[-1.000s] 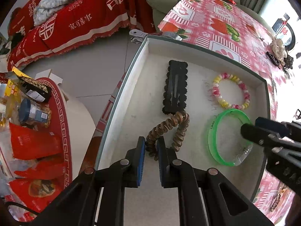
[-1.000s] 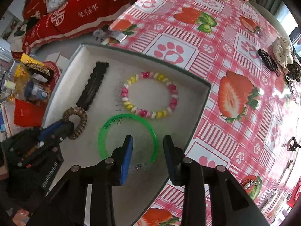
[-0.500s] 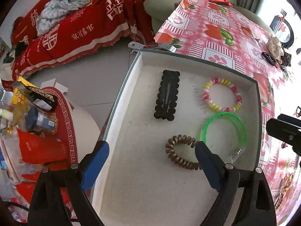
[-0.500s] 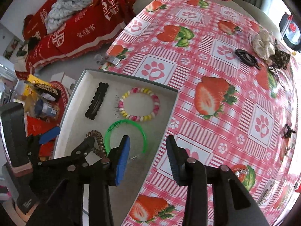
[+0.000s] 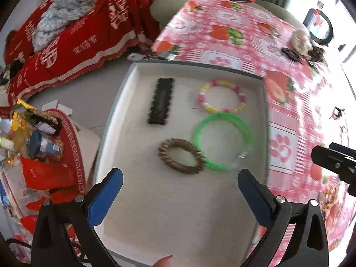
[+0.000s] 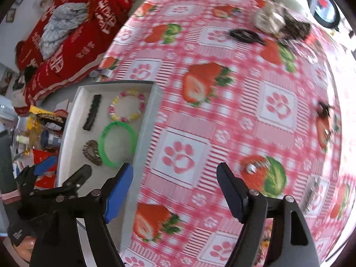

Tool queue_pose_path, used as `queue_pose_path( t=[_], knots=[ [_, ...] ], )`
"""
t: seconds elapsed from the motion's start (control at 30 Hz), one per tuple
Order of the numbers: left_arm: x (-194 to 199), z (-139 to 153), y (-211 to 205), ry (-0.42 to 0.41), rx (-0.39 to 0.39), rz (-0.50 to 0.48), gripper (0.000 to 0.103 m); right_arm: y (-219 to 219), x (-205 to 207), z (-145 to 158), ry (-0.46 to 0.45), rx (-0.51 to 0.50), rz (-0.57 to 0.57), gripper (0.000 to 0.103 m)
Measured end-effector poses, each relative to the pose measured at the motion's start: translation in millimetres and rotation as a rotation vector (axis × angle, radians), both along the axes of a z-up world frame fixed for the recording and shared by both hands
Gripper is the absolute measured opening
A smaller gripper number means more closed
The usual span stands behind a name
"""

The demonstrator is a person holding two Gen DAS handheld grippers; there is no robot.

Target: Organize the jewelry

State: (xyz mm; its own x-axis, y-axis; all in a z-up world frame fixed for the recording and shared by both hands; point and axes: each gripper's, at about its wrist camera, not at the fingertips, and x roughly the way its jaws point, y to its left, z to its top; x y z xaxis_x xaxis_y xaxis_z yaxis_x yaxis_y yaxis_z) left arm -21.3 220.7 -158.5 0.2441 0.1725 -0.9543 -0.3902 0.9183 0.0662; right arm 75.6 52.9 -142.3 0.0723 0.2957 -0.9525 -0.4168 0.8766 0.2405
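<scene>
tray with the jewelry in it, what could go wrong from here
1. The tray sits at the table's edge, so a bump from the open left tool might push it off.
2. The brown coil hair tie touches the green bangle; lifting one may drag the other.
3. Loose pieces such as the black clip lie far across the tablecloth.

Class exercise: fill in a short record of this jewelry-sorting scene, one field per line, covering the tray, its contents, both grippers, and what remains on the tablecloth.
Tray: white tray at the table edge
Contents: black hair clip, beaded bracelet, green bangle, brown coil hair tie touching the bangle
Left gripper: open, empty, jaws just opened
Right gripper: open, empty, jaws just opened
Tablecloth: dark hair tie, pale scrunchie
</scene>
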Motion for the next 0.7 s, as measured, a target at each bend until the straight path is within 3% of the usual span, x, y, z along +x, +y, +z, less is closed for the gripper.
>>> queue_pose_path(
  t=[0.2,0.27,0.7],
  knots=[
    [13.0,10.2,-43.8,-0.008,0.005,-0.096,0.103,-53.8,0.3,-5.5,0.028,-0.011,-0.106,0.084],
    [18.2,11.5,-59.0,-0.009,0.009,-0.128,0.103,-72.7,0.4,-7.1,0.039,-0.006,-0.142,0.094],
    [51.6,7.7,-143.2,0.006,-0.049,-0.306,0.103,-196.9,-8.2,-8.7,0.039,-0.029,-0.361,0.094]
  ],
)
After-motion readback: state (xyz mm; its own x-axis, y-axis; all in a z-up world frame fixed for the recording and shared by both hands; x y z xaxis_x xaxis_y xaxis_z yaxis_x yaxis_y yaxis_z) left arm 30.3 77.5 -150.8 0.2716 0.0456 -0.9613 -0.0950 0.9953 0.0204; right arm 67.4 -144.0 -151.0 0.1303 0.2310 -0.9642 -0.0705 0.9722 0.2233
